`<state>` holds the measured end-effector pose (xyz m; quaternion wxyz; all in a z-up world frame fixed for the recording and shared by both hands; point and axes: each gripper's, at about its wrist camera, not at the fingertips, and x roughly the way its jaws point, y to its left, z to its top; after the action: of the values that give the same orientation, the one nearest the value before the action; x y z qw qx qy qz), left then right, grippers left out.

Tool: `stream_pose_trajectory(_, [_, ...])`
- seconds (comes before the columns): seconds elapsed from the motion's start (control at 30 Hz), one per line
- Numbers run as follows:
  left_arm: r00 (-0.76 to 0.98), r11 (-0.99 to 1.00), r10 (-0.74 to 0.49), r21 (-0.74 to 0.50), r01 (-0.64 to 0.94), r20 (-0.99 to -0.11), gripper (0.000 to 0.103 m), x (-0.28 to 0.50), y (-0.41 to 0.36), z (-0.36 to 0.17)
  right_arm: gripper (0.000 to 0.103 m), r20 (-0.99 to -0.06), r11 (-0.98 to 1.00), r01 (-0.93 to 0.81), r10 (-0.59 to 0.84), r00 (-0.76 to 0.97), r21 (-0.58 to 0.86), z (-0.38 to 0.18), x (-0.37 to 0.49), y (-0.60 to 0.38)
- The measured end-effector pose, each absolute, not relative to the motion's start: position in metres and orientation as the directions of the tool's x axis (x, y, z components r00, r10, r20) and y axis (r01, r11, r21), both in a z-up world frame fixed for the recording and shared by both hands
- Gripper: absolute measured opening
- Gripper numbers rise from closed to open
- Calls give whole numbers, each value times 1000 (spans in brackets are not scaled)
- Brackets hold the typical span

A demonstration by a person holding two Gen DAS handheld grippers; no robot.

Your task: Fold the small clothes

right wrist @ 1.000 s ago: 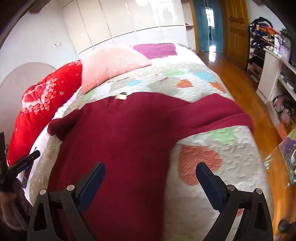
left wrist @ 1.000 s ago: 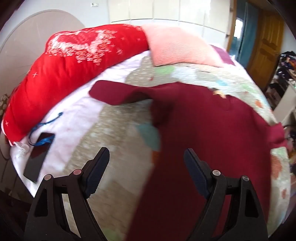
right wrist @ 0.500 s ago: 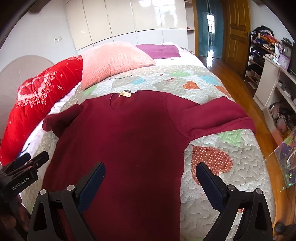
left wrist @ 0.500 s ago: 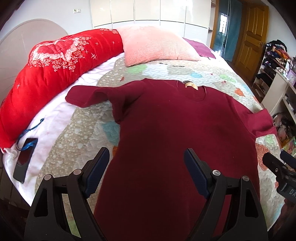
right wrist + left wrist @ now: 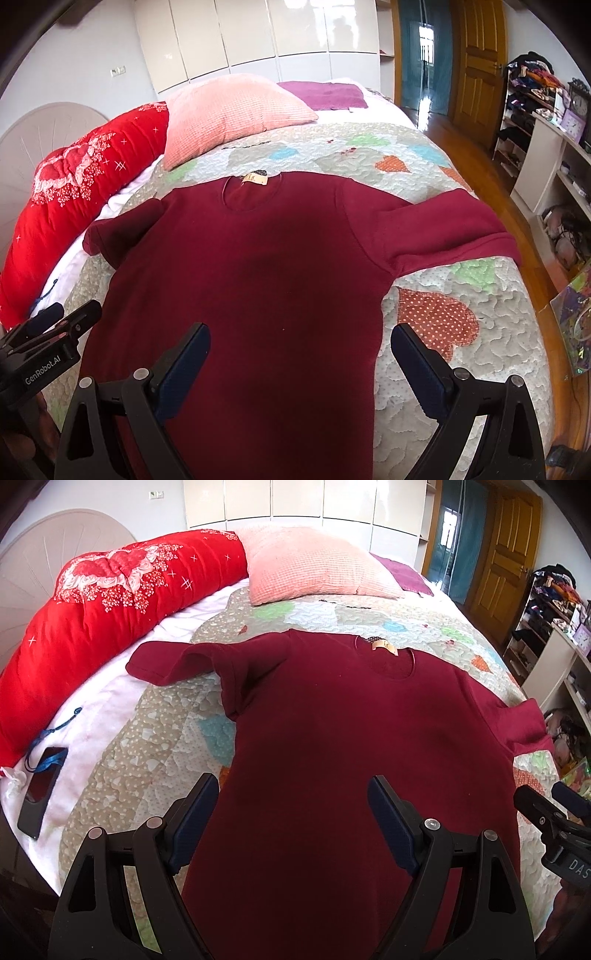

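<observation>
The sweater [image 5: 332, 738] is a plain dark maroon, with a small tan label [image 5: 384, 646] at the neck. Under it, the quilt [image 5: 461, 314] is pale grey-beige with stitched swirls and heart patches: orange-red with white dots, green, light blue and orange. The long bolster [image 5: 110, 602] is bright red with white-and-pink roses and small white stars. The pillow [image 5: 232, 110] is salmon pink in a fine waffle weave; the folded cloth [image 5: 325, 94] behind it is magenta. Both tongs are black with dark blue pads [image 5: 194, 818]. The phone [image 5: 40, 797] is black, its cord blue. The door [image 5: 476, 62] is amber wood.
</observation>
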<state>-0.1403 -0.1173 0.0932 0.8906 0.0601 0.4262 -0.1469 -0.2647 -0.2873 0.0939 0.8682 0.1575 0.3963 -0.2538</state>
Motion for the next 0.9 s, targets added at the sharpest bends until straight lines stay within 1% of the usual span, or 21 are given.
stream_pose_trajectory(0.9, [579, 948, -212, -23, 316, -787, 83, -119, -128, 79, 97, -787, 825, 562, -304, 536, 64, 77, -230, -291])
